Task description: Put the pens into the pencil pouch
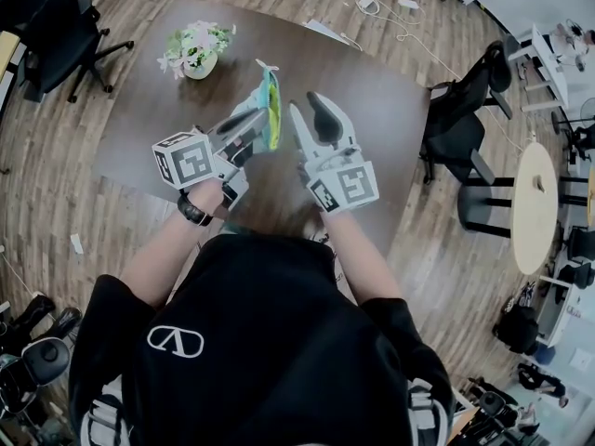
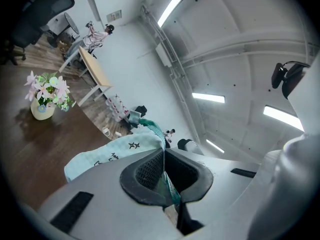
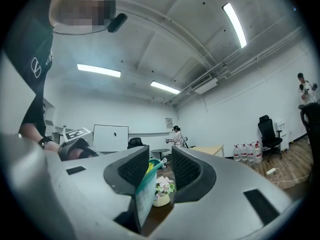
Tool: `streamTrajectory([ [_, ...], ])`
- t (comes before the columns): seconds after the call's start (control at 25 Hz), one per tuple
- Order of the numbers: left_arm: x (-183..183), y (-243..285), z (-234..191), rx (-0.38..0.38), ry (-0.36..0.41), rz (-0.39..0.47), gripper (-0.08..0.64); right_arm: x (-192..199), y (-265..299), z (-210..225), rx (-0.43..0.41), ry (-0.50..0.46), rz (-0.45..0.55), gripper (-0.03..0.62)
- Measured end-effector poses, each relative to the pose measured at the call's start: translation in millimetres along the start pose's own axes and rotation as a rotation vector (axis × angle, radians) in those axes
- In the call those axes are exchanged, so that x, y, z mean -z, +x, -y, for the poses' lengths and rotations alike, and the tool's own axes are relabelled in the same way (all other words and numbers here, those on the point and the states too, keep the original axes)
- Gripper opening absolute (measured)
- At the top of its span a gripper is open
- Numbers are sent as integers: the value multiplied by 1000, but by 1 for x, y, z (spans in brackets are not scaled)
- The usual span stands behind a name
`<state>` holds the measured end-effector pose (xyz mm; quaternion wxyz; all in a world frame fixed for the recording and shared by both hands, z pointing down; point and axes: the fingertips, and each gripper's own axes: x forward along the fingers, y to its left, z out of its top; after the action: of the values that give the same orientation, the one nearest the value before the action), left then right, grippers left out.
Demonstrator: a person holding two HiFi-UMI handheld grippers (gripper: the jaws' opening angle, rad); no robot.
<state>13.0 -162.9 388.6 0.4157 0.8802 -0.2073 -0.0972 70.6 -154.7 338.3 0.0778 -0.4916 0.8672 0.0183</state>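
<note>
The pencil pouch (image 1: pixel 266 108), pale mint with a green zip edge, is held up above the dark table (image 1: pixel 372 110). My left gripper (image 1: pixel 251 126) is shut on it; in the left gripper view the cloth (image 2: pixel 115 156) is pinched between the pads of that gripper (image 2: pixel 164 156). My right gripper (image 1: pixel 308 110) stands just right of the pouch. In the right gripper view the pouch's edge (image 3: pixel 142 194) stands between the pads of that gripper (image 3: pixel 160 165), near the left one, with a gap on the right. Something yellow-green (image 1: pixel 274 110) shows at the pouch's mouth. No pen is plainly visible.
A vase of pink flowers (image 1: pixel 197 49) stands at the table's far left. Black office chairs (image 1: pixel 465 124) flank the table on the right and at far left (image 1: pixel 65 35). A round pale side table (image 1: pixel 535 203) stands on the right. Wooden floor lies all round.
</note>
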Motion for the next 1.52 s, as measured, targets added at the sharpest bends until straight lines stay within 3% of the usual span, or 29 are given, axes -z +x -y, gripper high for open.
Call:
streamTrajectory([
  [0.16, 1, -8, -10, -20, -10, 8, 11, 6, 3, 30, 75, -7, -41, 123],
  [0.32, 6, -23, -18, -38, -31, 23, 11, 50, 18, 56, 116, 14, -182, 123],
  [0.76, 18, -69, -51, -117, -68, 77, 11, 239, 73, 63, 34, 32, -725, 123],
  [1.12, 19, -85, -63, -166, -90, 97, 11, 402, 54, 64, -22, 73, -1191, 123],
  [1.24, 24, -83, -67, -177, -92, 99, 11, 433, 43, 70, -31, 102, -1299, 123],
  [1.52, 37, -105, -81, -198, -130, 106, 11, 475, 34, 67, -2, 115, -1449, 120],
])
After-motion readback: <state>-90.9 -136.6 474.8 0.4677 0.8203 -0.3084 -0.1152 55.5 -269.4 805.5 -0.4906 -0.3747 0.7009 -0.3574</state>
